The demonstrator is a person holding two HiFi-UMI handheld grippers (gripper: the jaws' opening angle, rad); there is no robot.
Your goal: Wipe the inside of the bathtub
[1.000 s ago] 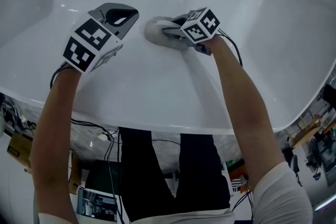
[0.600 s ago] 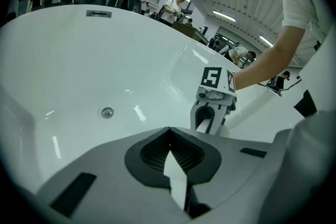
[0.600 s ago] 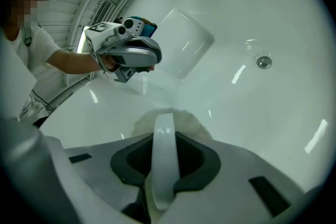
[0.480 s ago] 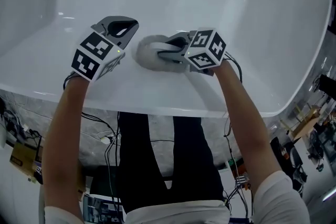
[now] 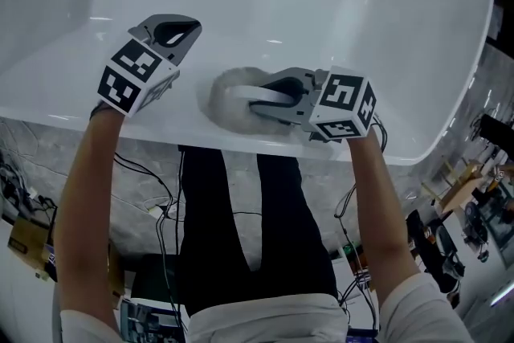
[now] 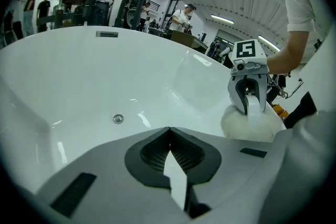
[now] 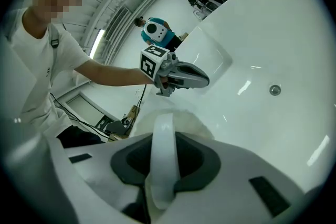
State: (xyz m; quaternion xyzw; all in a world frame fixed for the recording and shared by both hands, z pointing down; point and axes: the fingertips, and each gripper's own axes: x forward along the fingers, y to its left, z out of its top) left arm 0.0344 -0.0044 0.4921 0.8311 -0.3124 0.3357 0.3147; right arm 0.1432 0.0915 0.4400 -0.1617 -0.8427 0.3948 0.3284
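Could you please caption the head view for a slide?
Right tool holds a fluffy pad on the tub's near wall; left tool shut, empty.

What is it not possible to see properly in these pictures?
- Underside of the wiping pad: head view, covered by the pad itself and the right gripper.
- Far end of the bathtub: head view, cut off by the top edge.
- Background people: left gripper view, too small.

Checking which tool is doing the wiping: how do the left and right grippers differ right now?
The right gripper has jaws shut on the strap of a fluffy pad; the left gripper has jaws together on nothing. The right one holds the pad against the tub wall; the left one is off to its side, clear of the pad. Both point into the tub.
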